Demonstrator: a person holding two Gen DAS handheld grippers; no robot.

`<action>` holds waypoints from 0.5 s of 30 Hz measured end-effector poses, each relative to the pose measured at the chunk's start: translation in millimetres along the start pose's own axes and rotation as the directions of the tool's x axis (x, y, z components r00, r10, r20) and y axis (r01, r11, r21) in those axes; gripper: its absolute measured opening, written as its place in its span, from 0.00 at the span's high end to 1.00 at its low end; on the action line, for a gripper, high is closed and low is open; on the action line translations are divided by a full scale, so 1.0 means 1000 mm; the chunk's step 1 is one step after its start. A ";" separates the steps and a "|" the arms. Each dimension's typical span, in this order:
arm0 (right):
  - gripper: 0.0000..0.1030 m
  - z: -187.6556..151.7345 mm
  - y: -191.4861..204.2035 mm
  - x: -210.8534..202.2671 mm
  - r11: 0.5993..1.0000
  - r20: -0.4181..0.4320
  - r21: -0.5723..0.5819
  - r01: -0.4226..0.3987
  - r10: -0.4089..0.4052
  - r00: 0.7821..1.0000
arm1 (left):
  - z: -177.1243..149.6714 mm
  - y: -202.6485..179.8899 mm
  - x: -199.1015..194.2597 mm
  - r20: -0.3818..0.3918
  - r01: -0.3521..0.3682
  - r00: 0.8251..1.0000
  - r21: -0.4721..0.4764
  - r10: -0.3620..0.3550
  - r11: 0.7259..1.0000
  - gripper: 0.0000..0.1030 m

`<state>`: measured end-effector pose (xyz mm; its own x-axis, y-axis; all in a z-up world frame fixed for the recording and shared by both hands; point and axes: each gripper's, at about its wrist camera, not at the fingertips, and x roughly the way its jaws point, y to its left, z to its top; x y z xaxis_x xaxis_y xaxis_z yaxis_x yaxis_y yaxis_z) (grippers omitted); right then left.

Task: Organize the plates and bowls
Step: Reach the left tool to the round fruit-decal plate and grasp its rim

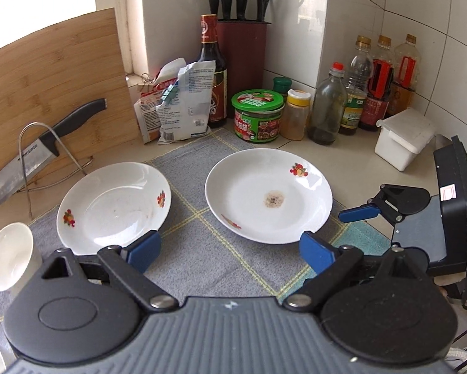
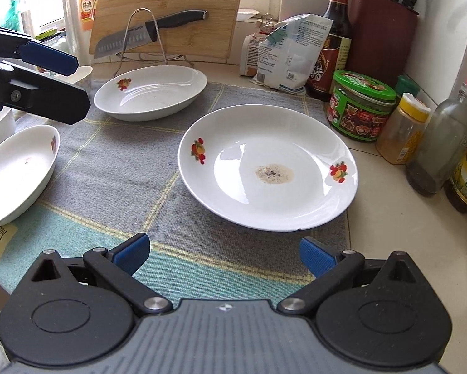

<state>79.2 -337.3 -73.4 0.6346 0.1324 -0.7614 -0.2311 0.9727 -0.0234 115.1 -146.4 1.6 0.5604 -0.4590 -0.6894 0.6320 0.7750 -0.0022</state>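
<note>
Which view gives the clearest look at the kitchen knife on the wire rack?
The right wrist view: the black-handled kitchen knife shows its whole dimpled blade. The left wrist view shows the knife near the distorted edge, its tip hidden.

bowl cut off left, label txt unreadable

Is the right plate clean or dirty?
Dirty: the right plate has a brownish speckled residue patch at its centre, seen in both views; otherwise it holds nothing.

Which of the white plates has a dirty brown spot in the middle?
The plate nearest the green-lidded jar; the other plates show no such central stain.
</note>
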 end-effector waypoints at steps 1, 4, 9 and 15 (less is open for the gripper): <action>0.00 0.000 0.005 0.000 1.000 0.000 -0.011 -0.005 0.005 1.000 | -0.006 0.000 -0.003 0.002 -0.011 1.000 -0.011 0.011 1.000 0.07; 0.00 0.001 0.017 -0.003 0.999 0.017 -0.028 -0.024 0.025 1.000 | -0.021 0.000 -0.012 -0.003 -0.025 1.000 -0.039 0.025 0.999 0.07; 0.00 0.002 0.042 -0.009 0.998 0.031 -0.056 -0.024 0.026 0.999 | -0.041 0.009 -0.023 -0.012 -0.022 1.000 -0.064 0.022 0.998 0.07; 0.00 -0.007 0.076 -0.016 0.999 0.029 -0.049 0.001 0.000 1.000 | -0.064 0.026 -0.038 -0.020 0.008 1.000 -0.069 -0.010 0.998 0.07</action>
<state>46.3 -266.7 -67.1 0.6555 0.1378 -0.7425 -0.2661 0.9623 -0.0563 76.4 -80.8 -18.4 0.5433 -0.4575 -0.7040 0.5980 0.7994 -0.0580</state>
